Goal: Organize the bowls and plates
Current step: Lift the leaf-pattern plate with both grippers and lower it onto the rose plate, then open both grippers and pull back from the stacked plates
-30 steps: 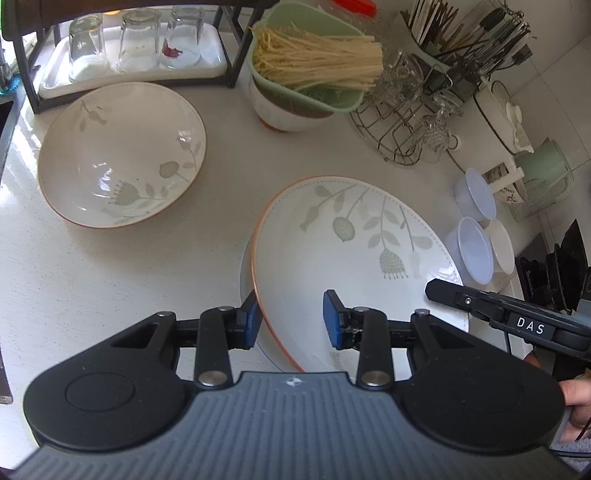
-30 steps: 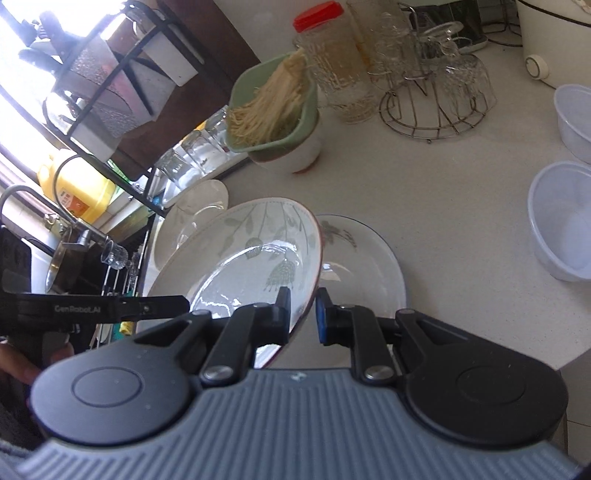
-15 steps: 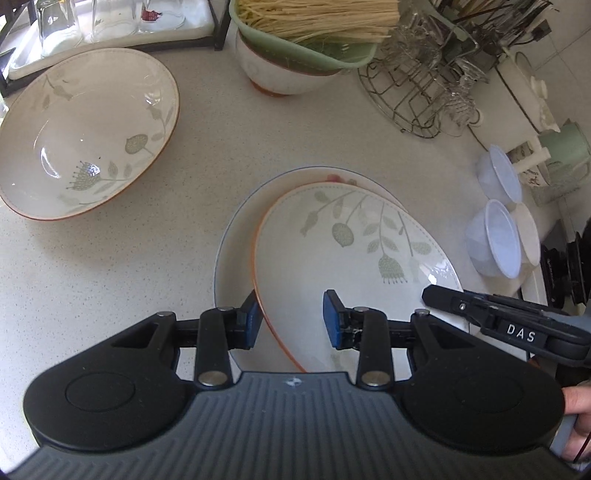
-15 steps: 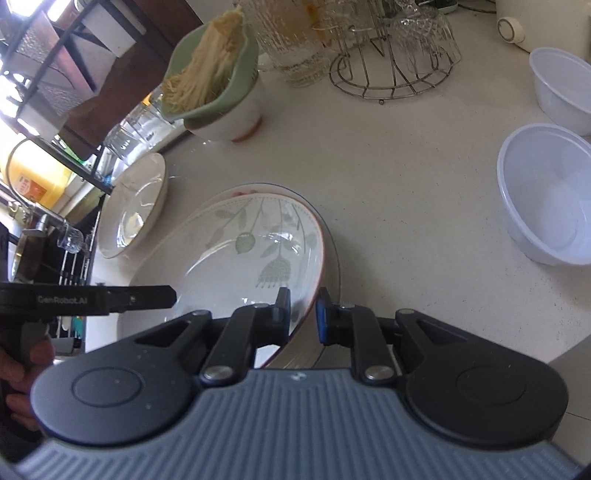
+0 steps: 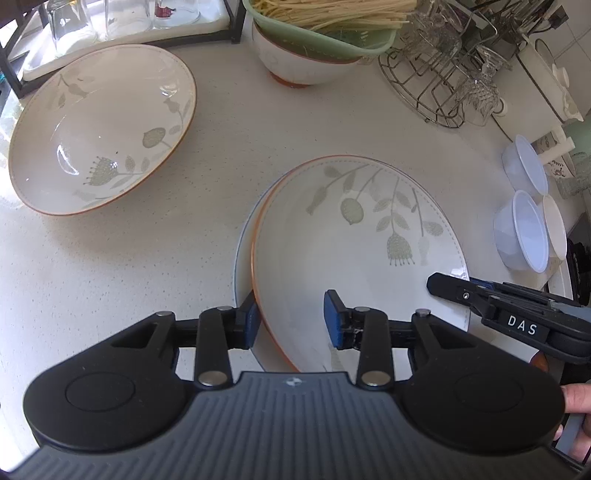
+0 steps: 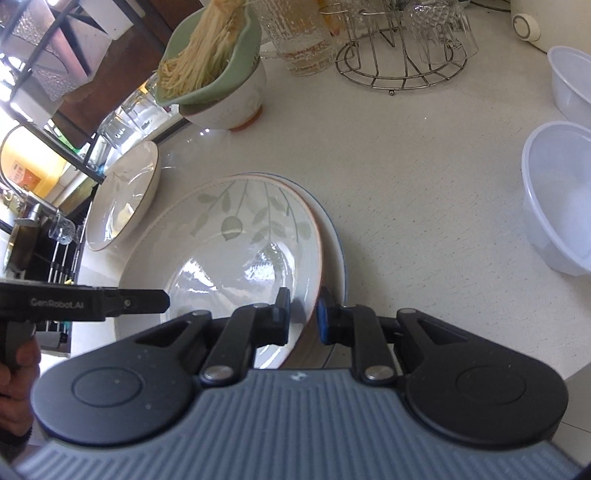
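Note:
A leaf-patterned, orange-rimmed shallow bowl (image 5: 354, 236) sits on a blue-rimmed plate (image 5: 243, 254) on the counter; it also shows in the right wrist view (image 6: 229, 251), on the plate (image 6: 334, 240). My left gripper (image 5: 291, 317) straddles the bowl's near-left rim, jaws apart. My right gripper (image 6: 301, 314) straddles its right rim with a small gap on each side. A second matching bowl (image 5: 99, 129) lies to the left, also in the right wrist view (image 6: 123, 195).
A white bowl under a green colander of noodles (image 5: 314, 40) stands at the back. A wire glass rack (image 5: 439, 85) is at the back right. Plastic bowls (image 6: 557, 195) sit at the right. A tray of glasses (image 5: 110, 22) stands at the back left.
The patterned bowl has come down from a tilted hold onto the blue-rimmed plate. Both grippers lowered with it, and the right gripper's jaws have opened slightly off the rim.

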The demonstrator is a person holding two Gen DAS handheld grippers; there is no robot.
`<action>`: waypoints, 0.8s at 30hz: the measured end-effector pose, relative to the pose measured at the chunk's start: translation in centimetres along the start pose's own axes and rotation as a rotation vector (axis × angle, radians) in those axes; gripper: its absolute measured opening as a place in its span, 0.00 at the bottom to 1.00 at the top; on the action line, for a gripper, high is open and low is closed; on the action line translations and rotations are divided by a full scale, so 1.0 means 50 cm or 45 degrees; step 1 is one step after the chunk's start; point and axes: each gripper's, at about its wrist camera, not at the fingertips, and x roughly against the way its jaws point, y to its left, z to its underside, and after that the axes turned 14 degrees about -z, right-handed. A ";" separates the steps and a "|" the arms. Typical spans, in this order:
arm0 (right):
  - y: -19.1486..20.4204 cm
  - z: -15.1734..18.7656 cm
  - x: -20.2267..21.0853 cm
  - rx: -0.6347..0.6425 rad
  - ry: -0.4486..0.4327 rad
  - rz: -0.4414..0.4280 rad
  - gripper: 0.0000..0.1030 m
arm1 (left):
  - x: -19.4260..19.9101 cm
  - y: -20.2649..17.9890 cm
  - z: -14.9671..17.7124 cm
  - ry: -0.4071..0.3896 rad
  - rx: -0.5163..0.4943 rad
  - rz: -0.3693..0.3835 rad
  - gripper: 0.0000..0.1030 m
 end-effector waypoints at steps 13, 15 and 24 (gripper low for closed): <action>0.008 -0.003 0.015 -0.002 -0.038 0.027 0.18 | 0.067 0.078 0.038 -0.048 0.137 0.042 0.39; 0.010 -0.003 0.019 0.006 -0.047 0.039 0.18 | 0.080 0.081 0.041 -0.073 0.137 0.033 0.39; 0.045 -0.018 0.073 0.084 -0.127 0.059 0.18 | 0.157 0.053 0.030 -0.197 0.150 -0.032 0.39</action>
